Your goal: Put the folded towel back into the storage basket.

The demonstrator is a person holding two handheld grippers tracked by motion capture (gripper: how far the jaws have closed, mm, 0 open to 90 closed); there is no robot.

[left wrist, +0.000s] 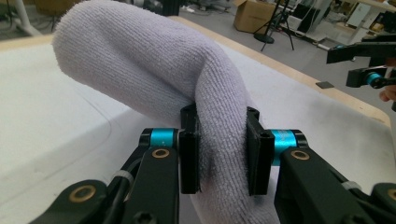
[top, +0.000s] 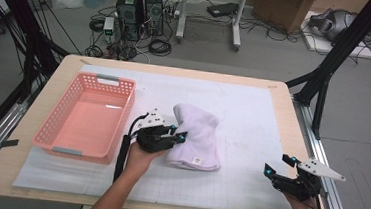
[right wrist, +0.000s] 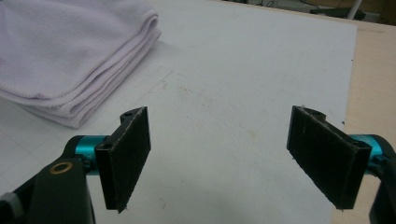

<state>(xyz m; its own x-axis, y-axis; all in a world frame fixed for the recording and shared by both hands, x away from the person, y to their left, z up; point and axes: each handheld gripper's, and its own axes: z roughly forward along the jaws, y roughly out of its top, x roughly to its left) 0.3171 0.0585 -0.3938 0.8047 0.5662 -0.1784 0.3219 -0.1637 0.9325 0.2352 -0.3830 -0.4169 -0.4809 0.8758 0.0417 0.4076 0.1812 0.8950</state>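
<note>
Because we clamp the left hand-held gripper (top: 180, 136) on a bunched fold of the towel (top: 197, 135), its left edge lifts off the bench (top: 255, 80), just right of the basket (top: 61, 125). Our right hand-held gripper (right wrist: 224, 158) waits with jaws apart, near right.

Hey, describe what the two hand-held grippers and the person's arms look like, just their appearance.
Both the left hand-held gripper and the right hand-held gripper have black bodies, blue collars near the tips and flat black rectangular pads. Brass-coloured pivots sit on the linkages. Each carries a grey three-cornered plate on top. A black cable trails from the left one. The forearms are bare, with no sleeves.
</note>
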